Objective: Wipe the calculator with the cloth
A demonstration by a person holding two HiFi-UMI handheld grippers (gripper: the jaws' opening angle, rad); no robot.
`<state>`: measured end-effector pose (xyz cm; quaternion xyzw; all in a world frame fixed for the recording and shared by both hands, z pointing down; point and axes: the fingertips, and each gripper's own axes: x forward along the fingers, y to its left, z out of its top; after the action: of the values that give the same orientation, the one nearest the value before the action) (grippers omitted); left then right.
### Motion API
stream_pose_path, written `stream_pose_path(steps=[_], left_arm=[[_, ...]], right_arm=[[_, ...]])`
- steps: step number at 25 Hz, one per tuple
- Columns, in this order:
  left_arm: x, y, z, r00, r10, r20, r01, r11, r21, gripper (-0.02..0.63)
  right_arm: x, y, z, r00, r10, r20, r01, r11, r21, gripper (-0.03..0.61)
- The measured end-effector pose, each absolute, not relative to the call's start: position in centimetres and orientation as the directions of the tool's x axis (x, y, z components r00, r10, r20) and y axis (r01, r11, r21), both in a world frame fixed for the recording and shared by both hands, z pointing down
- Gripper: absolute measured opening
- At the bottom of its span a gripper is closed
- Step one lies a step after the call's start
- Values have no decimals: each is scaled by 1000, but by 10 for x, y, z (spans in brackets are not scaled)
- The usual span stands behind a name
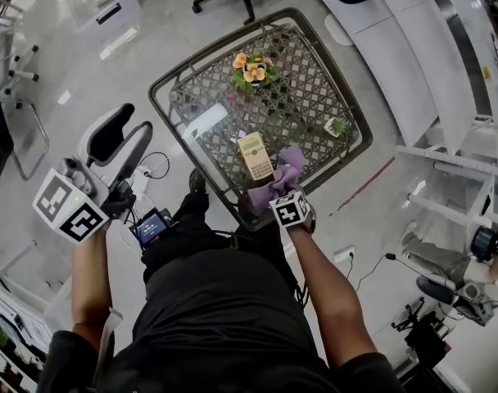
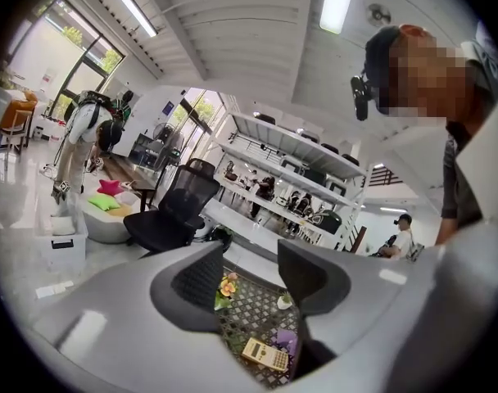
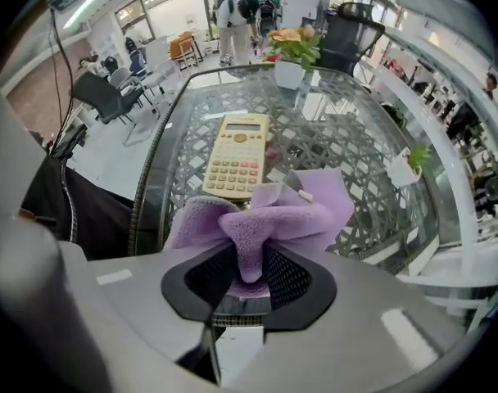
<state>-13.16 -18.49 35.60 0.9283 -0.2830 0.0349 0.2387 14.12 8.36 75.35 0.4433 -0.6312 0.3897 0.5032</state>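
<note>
beside the calculator (image 3: pixel 237 155), the right gripper (image 3: pixel 249 262) pinches the purple cloth (image 3: pixel 269 219) — wiping seems barely begun — while the left gripper (image 2: pixel 247 278), well away, hangs spread and empty.

Honestly nothing readable anywhere in these, the calculator (image 3: pixel 237 155) keys and the strip above them are too small and blurry to make out any digits or brand.

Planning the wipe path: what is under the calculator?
The calculator lies flat on the glass-topped lattice table. Lattice shows all around it; whatever is directly beneath its body is covered.
</note>
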Motion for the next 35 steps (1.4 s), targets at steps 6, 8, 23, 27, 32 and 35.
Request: stream_pose_path(steps=[6, 8, 23, 27, 32, 35], left_arm=[[-130, -179, 339, 850, -485, 205, -525, -759, 384, 227], [-129, -178, 333, 855, -476, 204, -518, -771, 372, 227], [-107, -165, 291, 913, -385, 136, -408, -860, 307, 227], [-102, -159, 286, 927, -355, 119, -375, -878, 299, 227], [-97, -151, 286, 940, -324, 107, -341, -892, 296, 227], [-96, -145, 284, 946, -307, 102, -324, -899, 295, 227]], right_arm=[[159, 81, 742, -143, -159, 977, -974, 197, -111, 132], [165, 75, 730, -154, -194, 969, -979, 163, -123, 157], [182, -7, 331, -212, -948, 238, -903, 97, -418, 181], [181, 13, 235, -106, -989, 107, -955, 71, -287, 179], [177, 42, 180, -23, -999, 24, -969, 16, -248, 178], [170, 53, 170, -10, -1000, 8, -972, 8, -233, 178]])
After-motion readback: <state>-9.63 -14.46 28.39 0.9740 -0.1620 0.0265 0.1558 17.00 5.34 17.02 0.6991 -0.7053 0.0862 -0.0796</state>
